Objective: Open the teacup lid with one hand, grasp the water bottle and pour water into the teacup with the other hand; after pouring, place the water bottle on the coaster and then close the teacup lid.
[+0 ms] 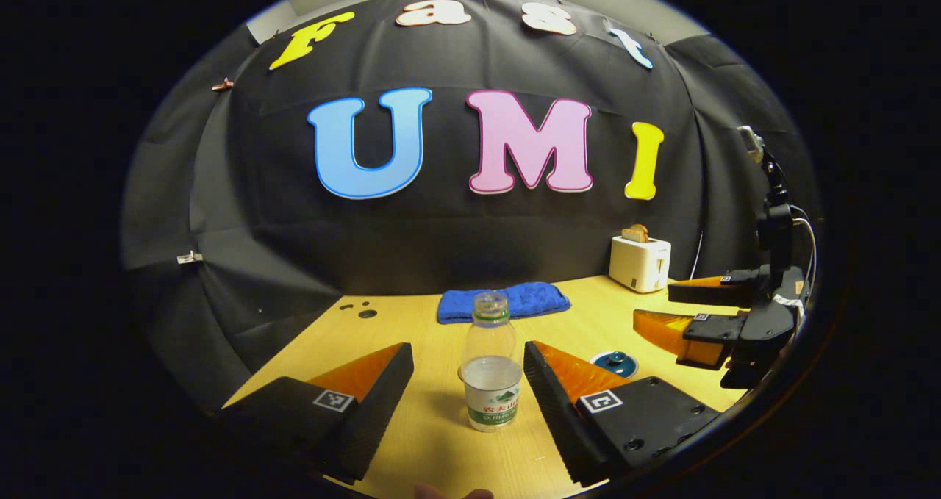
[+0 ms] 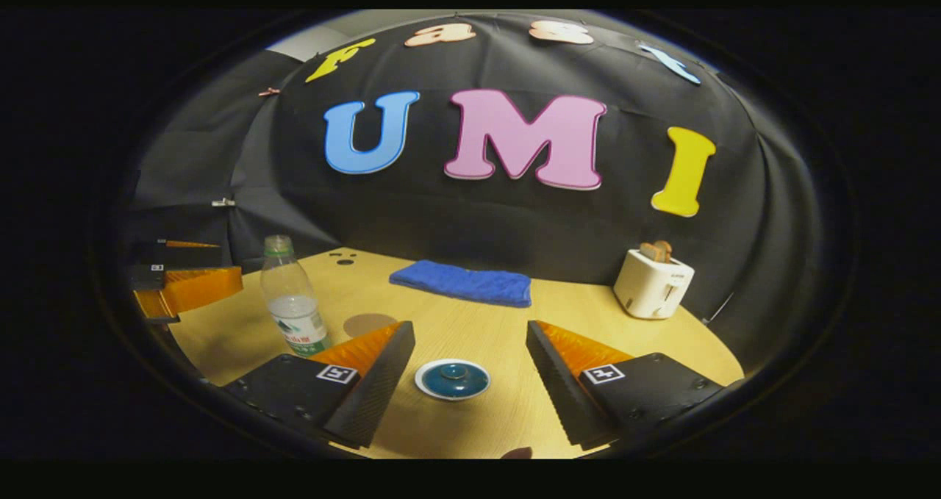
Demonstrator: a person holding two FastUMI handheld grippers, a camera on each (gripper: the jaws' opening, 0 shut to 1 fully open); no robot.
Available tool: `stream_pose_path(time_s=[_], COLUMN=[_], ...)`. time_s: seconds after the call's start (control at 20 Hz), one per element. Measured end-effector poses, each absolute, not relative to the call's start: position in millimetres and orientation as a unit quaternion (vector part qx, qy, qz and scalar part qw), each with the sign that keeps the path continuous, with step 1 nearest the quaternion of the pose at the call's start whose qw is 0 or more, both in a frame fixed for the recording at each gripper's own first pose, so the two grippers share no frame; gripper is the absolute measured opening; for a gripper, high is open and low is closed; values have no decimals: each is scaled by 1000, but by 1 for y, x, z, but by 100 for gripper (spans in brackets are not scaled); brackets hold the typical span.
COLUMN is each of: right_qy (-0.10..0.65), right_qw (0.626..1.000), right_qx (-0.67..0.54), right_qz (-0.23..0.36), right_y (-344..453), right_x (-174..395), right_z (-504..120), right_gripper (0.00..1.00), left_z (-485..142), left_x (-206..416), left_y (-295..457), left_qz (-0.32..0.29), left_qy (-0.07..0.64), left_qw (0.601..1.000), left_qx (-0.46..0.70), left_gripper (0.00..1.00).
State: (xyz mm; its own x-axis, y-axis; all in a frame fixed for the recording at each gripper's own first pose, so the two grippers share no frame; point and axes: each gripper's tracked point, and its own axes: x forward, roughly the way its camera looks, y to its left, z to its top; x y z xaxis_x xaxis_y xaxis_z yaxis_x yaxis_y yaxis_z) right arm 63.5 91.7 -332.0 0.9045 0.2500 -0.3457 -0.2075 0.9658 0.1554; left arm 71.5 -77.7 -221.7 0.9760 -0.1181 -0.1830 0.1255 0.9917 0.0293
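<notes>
Your left gripper (image 1: 468, 396) stands spread wide around the water bottle (image 1: 491, 370), not touching; your right gripper (image 2: 470, 381) gapes over the teacup lid (image 2: 452, 378). The thin bottle will likely flex, so grip its labelled waist. Pinch the lid's small, probably slick knob.

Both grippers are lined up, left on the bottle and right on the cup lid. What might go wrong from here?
1. The water bottle is tall, narrow and only part full; the open left gripper isn't gripping it yet, so an off-centre finger might tip it.
2. The teacup lid is low with a small knob; the open right gripper may slip off or drag the cup.
3. The coaster lies right beside the bottle, so the bottle could nudge it.
</notes>
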Motion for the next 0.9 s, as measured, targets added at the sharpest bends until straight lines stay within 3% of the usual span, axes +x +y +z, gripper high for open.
stream_pose_path(time_s=[0.25,0.3,0.45,0.5,0.55,0.65,0.8,0.85,0.9], right_qy=[225,231,246,248,251,260,262,267,266], right_qw=[965,963,958,956,956,953,953,951,951], right_qx=[53,51,43,43,44,46,53,59,68], right_qz=[126,131,143,147,148,148,145,145,144], right_y=[101,105,114,116,117,120,120,121,119], right_x=[69,67,65,66,67,67,70,71,74], right_z=[-380,-386,-397,-398,-400,-406,-407,-409,-406], right_gripper=[84,78,75,72,70,59,60,48,47], left_z=[-256,-260,-269,-270,-273,-276,-279,-281,-282], left_x=[82,82,84,84,85,84,85,84,84], left_y=[-89,-90,-90,-89,-88,-86,-81,-79,-78], left_qz=[-63,-64,-64,-64,-63,-61,-57,-56,-55], left_qy=[117,124,136,138,140,143,146,147,149], left_qw=[991,990,989,988,988,988,988,987,987], left_qx=[15,14,11,10,11,10,10,9,8], left_gripper=[96,96,96,92,96,95,96,96,96])
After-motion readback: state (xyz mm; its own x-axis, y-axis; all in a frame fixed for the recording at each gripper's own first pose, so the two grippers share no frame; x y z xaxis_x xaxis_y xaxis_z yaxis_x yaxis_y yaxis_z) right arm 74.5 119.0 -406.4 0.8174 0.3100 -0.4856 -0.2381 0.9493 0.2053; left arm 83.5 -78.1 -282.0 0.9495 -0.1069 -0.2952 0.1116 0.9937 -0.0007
